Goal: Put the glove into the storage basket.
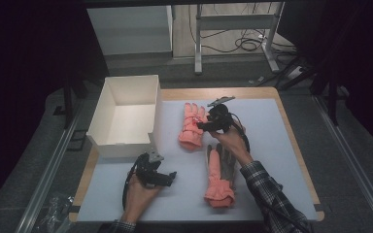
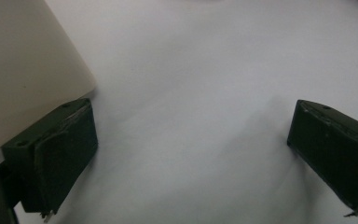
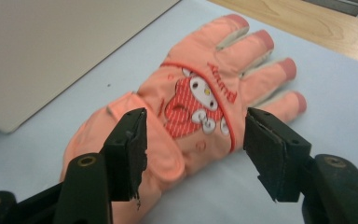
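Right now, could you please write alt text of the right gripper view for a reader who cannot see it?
An orange glove with a cartoon picture lies flat on a pale mat, and the open right gripper hovers just above its cuff end, one black jaw on each side. A white box stands behind the glove at the upper left.

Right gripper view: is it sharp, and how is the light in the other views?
Right gripper view: the orange glove is sharp and evenly lit, the near jaws slightly soft. High view: the table is lit, the surroundings dark. Left gripper view: soft focus, faint shadows beside the jaws, the white box blurred.
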`<action>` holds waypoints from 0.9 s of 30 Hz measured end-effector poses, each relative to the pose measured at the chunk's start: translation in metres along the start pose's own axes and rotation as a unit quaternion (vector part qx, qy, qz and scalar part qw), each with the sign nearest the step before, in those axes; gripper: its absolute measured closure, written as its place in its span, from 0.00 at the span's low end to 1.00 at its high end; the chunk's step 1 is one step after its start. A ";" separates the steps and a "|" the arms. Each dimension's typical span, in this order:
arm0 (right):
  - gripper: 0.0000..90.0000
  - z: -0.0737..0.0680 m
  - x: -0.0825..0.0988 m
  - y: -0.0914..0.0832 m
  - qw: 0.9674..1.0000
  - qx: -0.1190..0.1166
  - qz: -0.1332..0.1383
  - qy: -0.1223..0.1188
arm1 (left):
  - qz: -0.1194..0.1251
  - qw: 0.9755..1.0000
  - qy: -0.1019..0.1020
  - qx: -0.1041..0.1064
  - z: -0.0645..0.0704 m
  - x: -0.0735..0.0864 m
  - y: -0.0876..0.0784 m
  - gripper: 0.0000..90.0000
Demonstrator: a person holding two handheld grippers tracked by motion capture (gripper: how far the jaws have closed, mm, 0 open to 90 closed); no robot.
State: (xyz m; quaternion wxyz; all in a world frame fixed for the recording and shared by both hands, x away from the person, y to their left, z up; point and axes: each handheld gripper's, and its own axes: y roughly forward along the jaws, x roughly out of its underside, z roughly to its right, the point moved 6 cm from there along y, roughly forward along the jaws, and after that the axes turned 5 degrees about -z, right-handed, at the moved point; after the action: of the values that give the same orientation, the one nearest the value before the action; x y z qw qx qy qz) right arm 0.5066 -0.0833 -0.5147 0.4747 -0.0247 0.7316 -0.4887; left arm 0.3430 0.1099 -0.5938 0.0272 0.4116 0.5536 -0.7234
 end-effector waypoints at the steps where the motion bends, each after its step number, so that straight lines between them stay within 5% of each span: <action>1: 0.44 0.000 -0.003 0.003 1.000 -0.001 0.000 -0.002 | 0.001 1.000 0.000 0.000 0.000 0.000 0.000 0.02; 18: 0.35 0.010 -0.016 0.056 0.998 0.033 -0.047 -0.007 | 0.000 1.000 0.000 0.000 0.000 0.000 0.000 0.02; 23: 0.50 0.010 -0.013 0.064 0.998 0.028 -0.058 -0.003 | 0.000 1.000 0.000 0.000 0.000 0.000 0.000 0.02; 25: 0.72 0.006 -0.011 0.065 0.998 0.011 -0.062 0.009 | 0.000 1.000 0.000 0.000 0.000 0.000 0.000 0.02; 27: 0.81 0.004 -0.011 0.065 0.998 0.006 -0.065 0.010 | 0.000 1.000 0.000 0.000 0.000 0.000 0.000 0.02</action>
State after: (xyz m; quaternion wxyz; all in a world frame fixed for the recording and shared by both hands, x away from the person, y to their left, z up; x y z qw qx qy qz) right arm 0.5430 -0.0466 -0.5553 0.4349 -0.0650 0.7302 -0.5230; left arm 0.3430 0.1096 -0.5939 0.0274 0.4118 0.5535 -0.7234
